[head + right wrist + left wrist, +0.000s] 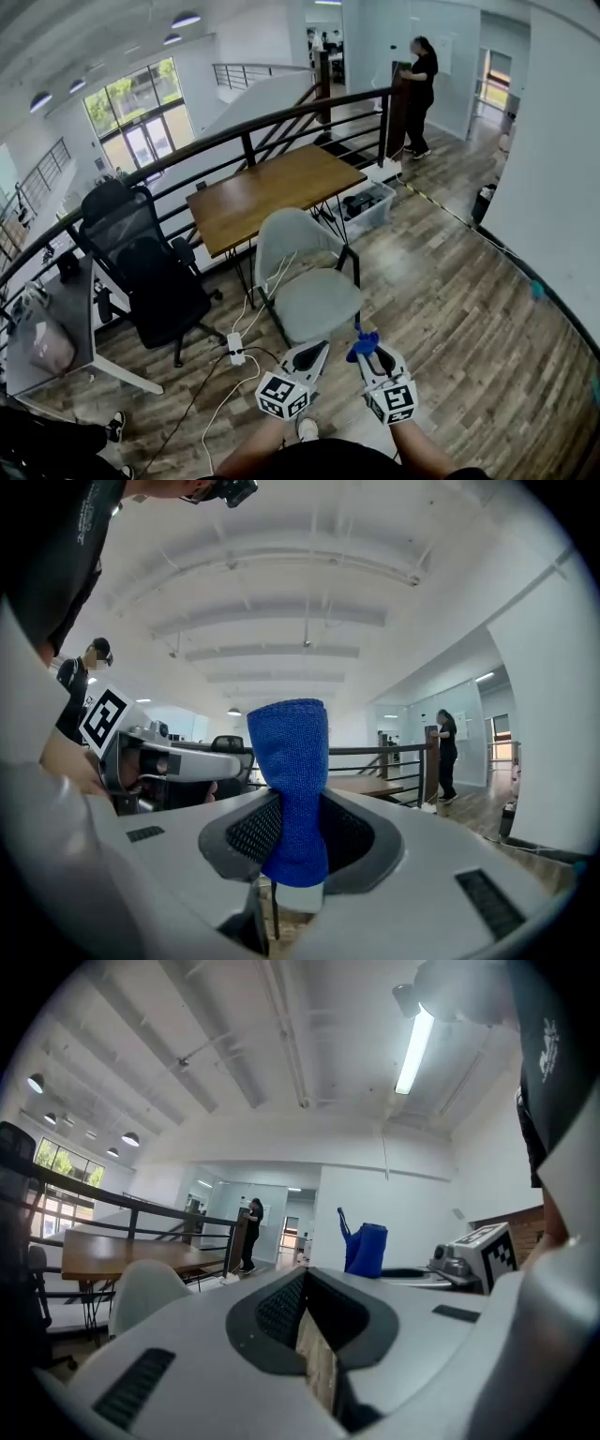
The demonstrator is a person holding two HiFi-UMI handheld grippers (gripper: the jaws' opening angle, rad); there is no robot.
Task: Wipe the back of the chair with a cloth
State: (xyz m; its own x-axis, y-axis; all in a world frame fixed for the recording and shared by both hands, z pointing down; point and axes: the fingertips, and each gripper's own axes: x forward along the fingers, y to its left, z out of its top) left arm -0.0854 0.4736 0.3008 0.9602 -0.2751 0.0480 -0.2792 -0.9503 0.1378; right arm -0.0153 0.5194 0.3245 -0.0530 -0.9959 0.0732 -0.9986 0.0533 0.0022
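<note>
The fingers of the right gripper (298,832) are pinched tight on a blue cloth (292,780) that stands up between them, while the left gripper (314,1335) has its jaws pressed together on nothing. The grey chair (305,281) stands just ahead, untouched. Reach over the seat and press the cloth's free fold flat against the backrest, probably sweeping along its curve.

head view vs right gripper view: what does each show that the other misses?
Head view only: the grey chair, the white power strip on the floor. Right gripper view only: the right hand-held gripper's jaws shut on the blue cloth. Shared: the cloth, wooden table, railing, the person by the stairs.
</note>
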